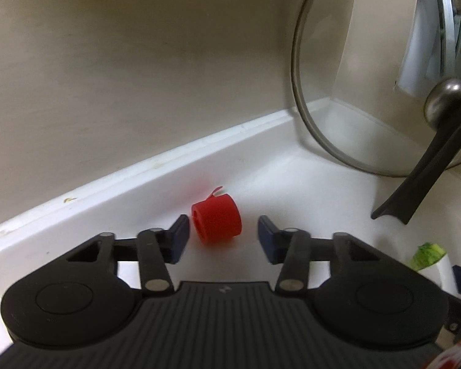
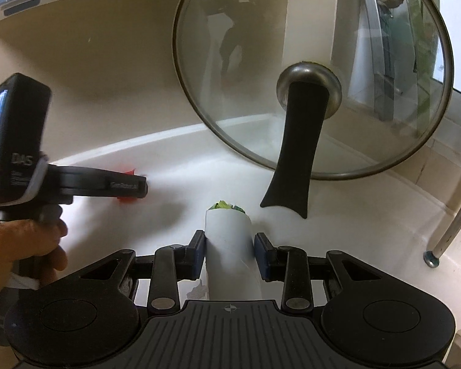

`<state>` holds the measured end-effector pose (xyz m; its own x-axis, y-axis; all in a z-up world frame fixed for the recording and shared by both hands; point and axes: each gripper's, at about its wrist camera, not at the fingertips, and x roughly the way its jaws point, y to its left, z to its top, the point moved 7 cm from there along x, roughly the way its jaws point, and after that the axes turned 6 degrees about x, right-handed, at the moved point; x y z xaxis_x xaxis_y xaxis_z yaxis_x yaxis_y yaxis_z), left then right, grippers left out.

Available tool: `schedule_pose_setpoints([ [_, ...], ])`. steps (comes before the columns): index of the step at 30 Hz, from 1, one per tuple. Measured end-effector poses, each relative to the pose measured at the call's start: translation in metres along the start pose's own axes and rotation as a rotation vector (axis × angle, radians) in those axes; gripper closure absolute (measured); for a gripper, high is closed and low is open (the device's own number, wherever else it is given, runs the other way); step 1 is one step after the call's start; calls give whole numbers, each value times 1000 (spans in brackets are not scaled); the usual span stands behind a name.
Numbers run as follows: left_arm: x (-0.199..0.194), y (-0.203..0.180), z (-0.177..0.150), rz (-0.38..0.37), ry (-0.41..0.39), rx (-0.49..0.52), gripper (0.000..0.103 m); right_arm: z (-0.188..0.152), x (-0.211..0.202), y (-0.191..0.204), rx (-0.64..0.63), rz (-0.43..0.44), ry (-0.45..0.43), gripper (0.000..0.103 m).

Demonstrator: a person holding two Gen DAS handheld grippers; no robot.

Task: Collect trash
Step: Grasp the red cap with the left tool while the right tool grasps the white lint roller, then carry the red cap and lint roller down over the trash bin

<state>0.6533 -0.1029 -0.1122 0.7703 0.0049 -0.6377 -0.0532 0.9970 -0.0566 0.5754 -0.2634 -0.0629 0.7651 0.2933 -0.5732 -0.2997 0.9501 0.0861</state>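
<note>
Two hand-held grippers collect trash on a white counter beside a leaning glass pan lid [image 2: 313, 73].

The left gripper [image 1: 222, 235] has its jaws apart around a small red plastic cap [image 1: 216, 222] lying on its side, not yet pinched. It looks light, stiff and liable to roll; squeeze its curved sides. The right gripper [image 2: 229, 253] is clamped on a white paper cup [image 2: 229, 233] stuffed with green scraps.

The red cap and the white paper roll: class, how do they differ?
The red cap is small and lies on its side between open fingers; the white paper roll, stuffed with green scraps, is taller and gripped by the right gripper. Both are cylindrical trash.
</note>
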Motion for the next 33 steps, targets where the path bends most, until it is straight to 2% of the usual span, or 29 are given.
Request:
schedule_pose_setpoints([
  [2, 2, -1, -1, 23, 3, 30, 75, -1, -1, -2, 5, -1, 0, 68],
  [3, 3, -2, -1, 24, 9, 37, 78, -1, -1, -2, 7, -1, 0, 68],
  [8, -15, 3, -10, -15, 15, 48, 78, -2, -12, -3, 10, -2, -12, 68],
  [16, -88, 17, -44, -102, 22, 49, 78, -22, -53, 8, 5, 8, 5, 68],
  [33, -257, 60, -142, -235, 52, 78, 78, -111, -180, 101, 40, -6, 72, 68],
])
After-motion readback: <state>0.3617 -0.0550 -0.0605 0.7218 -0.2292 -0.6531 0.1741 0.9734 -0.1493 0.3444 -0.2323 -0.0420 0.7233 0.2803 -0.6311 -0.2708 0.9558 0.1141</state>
